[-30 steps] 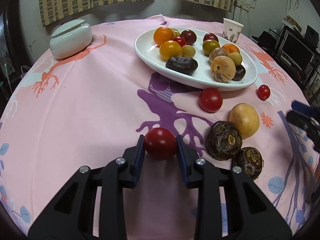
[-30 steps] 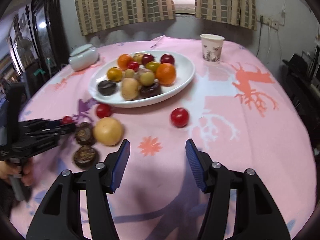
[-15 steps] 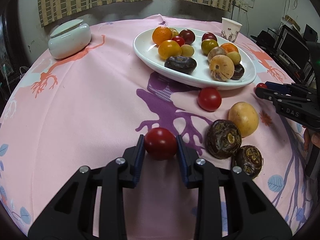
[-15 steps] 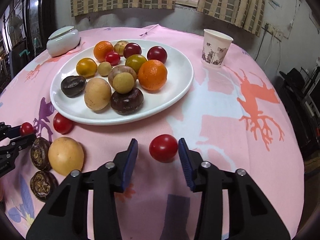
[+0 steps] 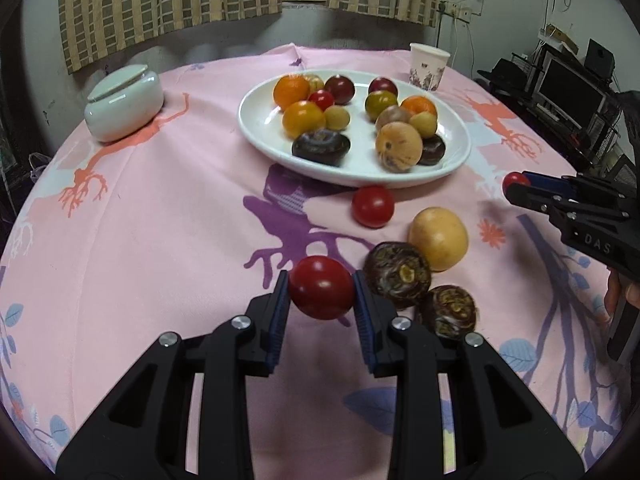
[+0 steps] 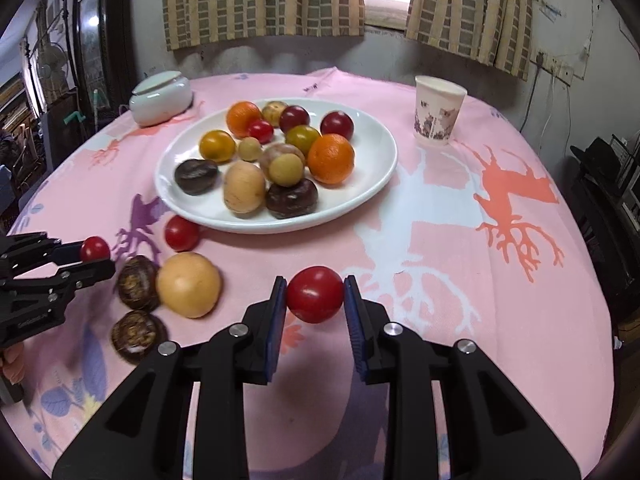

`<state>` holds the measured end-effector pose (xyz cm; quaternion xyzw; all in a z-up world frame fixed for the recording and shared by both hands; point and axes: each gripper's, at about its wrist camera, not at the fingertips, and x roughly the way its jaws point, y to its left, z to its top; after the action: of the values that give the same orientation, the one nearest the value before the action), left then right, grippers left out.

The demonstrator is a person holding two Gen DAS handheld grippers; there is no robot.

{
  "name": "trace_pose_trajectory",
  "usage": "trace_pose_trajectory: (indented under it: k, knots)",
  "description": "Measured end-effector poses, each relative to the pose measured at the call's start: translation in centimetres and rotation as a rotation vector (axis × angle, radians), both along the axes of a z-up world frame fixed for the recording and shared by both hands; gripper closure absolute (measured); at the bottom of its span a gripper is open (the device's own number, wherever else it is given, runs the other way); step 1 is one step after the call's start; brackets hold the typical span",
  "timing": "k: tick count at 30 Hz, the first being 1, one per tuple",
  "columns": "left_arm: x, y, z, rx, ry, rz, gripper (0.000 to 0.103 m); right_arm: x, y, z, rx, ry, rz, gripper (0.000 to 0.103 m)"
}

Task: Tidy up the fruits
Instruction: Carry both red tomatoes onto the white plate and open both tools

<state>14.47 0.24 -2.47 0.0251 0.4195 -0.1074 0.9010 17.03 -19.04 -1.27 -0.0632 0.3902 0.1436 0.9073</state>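
We hold a pair of tongs in each hand over a round bench covered in a pink tablecloth. Our left tongs are closed onto a red tomato, pinched between the blue pads. Our right tongs are likewise closed onto a second red tomato. In the left wrist view, a white oval plate piled with mixed fruit sits at twelve o'clock. A loose tomato lies just beside the plate's near rim. At two o'clock, a yellow round fruit touches a dark brown fruit, with another dark fruit near them. A white lidded jar stands at ten o'clock, a paper cup at one o'clock.
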Motion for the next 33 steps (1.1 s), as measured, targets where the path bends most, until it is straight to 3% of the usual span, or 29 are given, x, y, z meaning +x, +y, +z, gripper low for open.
trace_pose_trajectory:
  k: [8, 15, 23, 33]
  knots:
    - [-0.1, -0.4, 3.1, 0.011, -0.046, -0.018, 0.072, -2.0, 1.2, 3.9, 0.027, -0.091, 0.071, 0.074]
    - [3.5, -1.6, 5.2, 0.015, -0.082, -0.012, 0.072, 0.2, 3.0, 4.9, 0.024, -0.133, 0.086, 0.074]
    - [9.4, -3.1, 4.3, 0.048, -0.070, 0.027, 0.072, 5.2, 4.7, 3.7, 0.043, -0.132, 0.087, 0.074]
    - [12.1, -3.3, 2.2, 0.061, -0.031, 0.054, 0.071, 8.6, 5.7, 1.7, 0.054, -0.095, 0.091, 0.073]
